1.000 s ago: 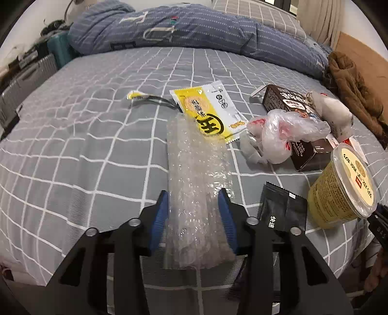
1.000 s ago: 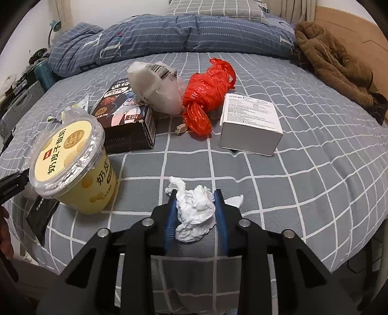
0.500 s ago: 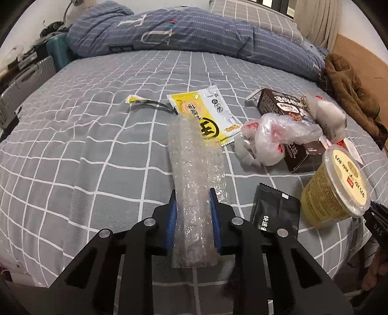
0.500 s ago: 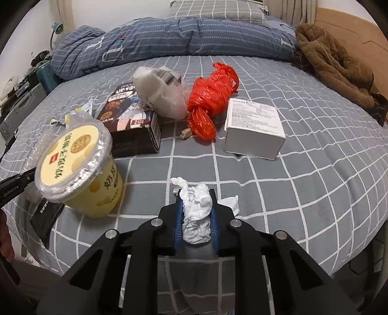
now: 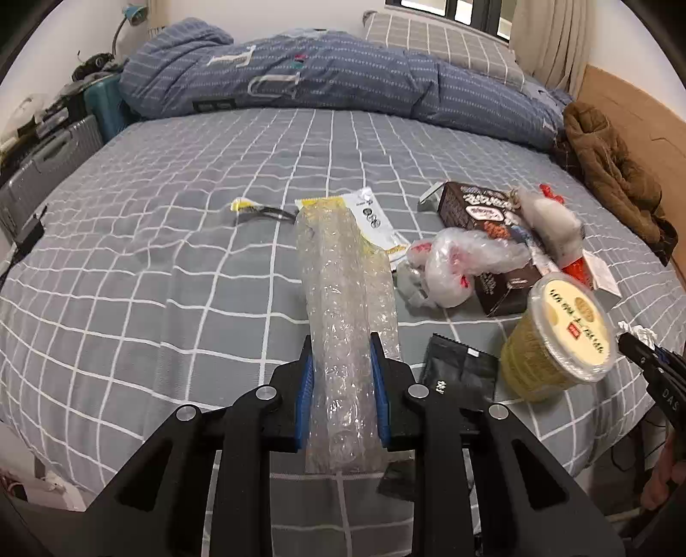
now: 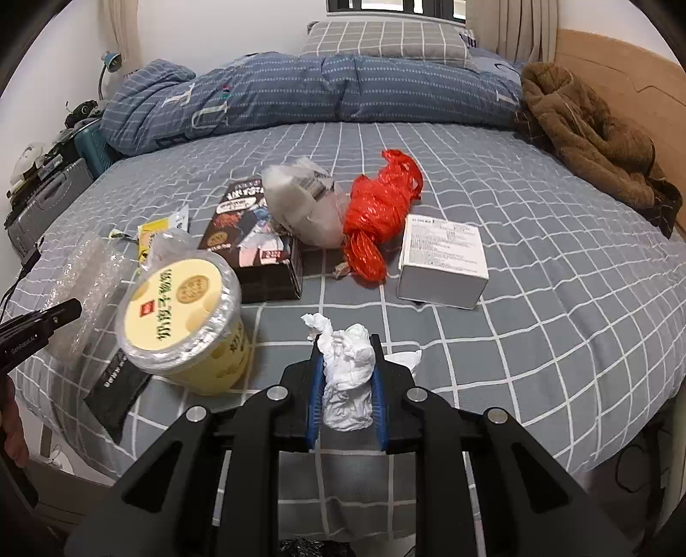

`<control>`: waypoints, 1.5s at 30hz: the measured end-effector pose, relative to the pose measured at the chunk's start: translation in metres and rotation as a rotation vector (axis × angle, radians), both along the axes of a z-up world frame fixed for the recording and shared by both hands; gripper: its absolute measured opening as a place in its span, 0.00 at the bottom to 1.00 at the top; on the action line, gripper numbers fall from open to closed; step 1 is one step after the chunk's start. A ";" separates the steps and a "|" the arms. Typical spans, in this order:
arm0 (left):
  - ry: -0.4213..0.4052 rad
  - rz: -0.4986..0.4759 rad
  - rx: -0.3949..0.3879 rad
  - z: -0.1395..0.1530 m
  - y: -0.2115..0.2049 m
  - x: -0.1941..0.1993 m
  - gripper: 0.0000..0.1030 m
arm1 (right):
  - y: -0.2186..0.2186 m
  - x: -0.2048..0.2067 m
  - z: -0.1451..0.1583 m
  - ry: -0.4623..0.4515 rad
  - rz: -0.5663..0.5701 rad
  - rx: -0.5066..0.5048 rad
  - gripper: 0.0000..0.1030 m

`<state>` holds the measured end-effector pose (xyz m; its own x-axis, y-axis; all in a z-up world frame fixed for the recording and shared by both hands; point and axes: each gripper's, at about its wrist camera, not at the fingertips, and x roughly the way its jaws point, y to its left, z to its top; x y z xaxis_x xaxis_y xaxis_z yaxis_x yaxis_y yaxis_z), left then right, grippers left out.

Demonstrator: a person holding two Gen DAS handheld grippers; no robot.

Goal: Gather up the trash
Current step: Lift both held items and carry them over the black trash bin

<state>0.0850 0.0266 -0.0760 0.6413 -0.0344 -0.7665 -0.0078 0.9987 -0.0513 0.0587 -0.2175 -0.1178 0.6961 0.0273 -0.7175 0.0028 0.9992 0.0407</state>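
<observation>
My left gripper [image 5: 341, 342] is shut on a long piece of clear bubble wrap [image 5: 343, 295], lifted above the grey checked bed [image 5: 171, 265]. My right gripper [image 6: 345, 342] is shut on a crumpled white tissue [image 6: 349, 372], lifted off the bed. Other trash lies on the bed: a yellow lidded cup [image 6: 188, 317], a black sachet [image 5: 458, 372], a dark brown carton [image 6: 257, 240], a clear plastic bag [image 5: 454, 265], a white bag [image 6: 300, 205], a red plastic bag [image 6: 381, 214], a white box [image 6: 443, 259], a yellow-white packet [image 5: 373, 218].
A blue quilt [image 6: 300, 94] and a pillow [image 6: 386, 38] lie at the head of the bed. A brown jacket [image 6: 591, 137] lies at the right edge by the wooden headboard. Suitcases [image 5: 51, 150] stand left of the bed. A small yellow wrapper [image 5: 253, 210] lies mid-bed.
Both grippers closed, the left on the bubble wrap and the right on the tissue, and both have lifted up and drawn back from the bed.
</observation>
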 end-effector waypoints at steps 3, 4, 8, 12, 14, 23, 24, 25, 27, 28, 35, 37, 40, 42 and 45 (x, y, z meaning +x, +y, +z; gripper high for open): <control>-0.006 0.000 -0.001 0.008 0.000 -0.005 0.22 | 0.003 -0.005 0.008 -0.011 0.007 0.002 0.18; -0.008 0.000 -0.002 0.010 -0.001 -0.007 0.22 | 0.005 -0.007 0.012 -0.017 0.012 -0.003 0.18; -0.020 0.003 0.002 0.022 -0.002 -0.014 0.22 | 0.010 -0.015 0.025 -0.035 0.023 -0.009 0.18; -0.032 0.000 -0.003 0.033 -0.004 -0.022 0.22 | 0.014 -0.024 0.041 -0.056 0.032 -0.012 0.18; -0.038 -0.004 -0.006 0.039 -0.006 -0.025 0.22 | 0.015 -0.029 0.050 -0.067 0.038 -0.011 0.18; -0.088 -0.024 -0.039 0.063 -0.015 -0.056 0.21 | 0.028 -0.057 0.068 -0.100 0.070 -0.015 0.18; -0.092 -0.025 -0.041 0.063 -0.015 -0.060 0.21 | 0.029 -0.061 0.069 -0.105 0.074 -0.014 0.18; -0.092 -0.024 -0.044 0.064 -0.016 -0.064 0.21 | 0.030 -0.065 0.070 -0.107 0.075 -0.013 0.18; -0.089 -0.024 -0.056 0.063 -0.017 -0.072 0.21 | 0.031 -0.072 0.069 -0.107 0.077 -0.006 0.18; -0.089 -0.025 -0.058 0.062 -0.018 -0.076 0.21 | 0.031 -0.075 0.069 -0.105 0.077 -0.002 0.18; -0.093 -0.058 -0.046 0.058 -0.031 -0.110 0.21 | 0.038 -0.098 0.064 -0.087 0.080 0.022 0.18; -0.094 -0.060 -0.051 0.058 -0.033 -0.117 0.21 | 0.041 -0.103 0.064 -0.089 0.085 0.023 0.18; -0.098 -0.067 -0.054 0.059 -0.037 -0.128 0.21 | 0.045 -0.113 0.063 -0.090 0.093 0.021 0.18; -0.097 -0.076 -0.057 0.056 -0.039 -0.136 0.21 | 0.048 -0.120 0.061 -0.082 0.097 0.027 0.18; -0.086 -0.086 -0.059 0.051 -0.043 -0.144 0.20 | 0.050 -0.128 0.059 -0.076 0.100 0.025 0.18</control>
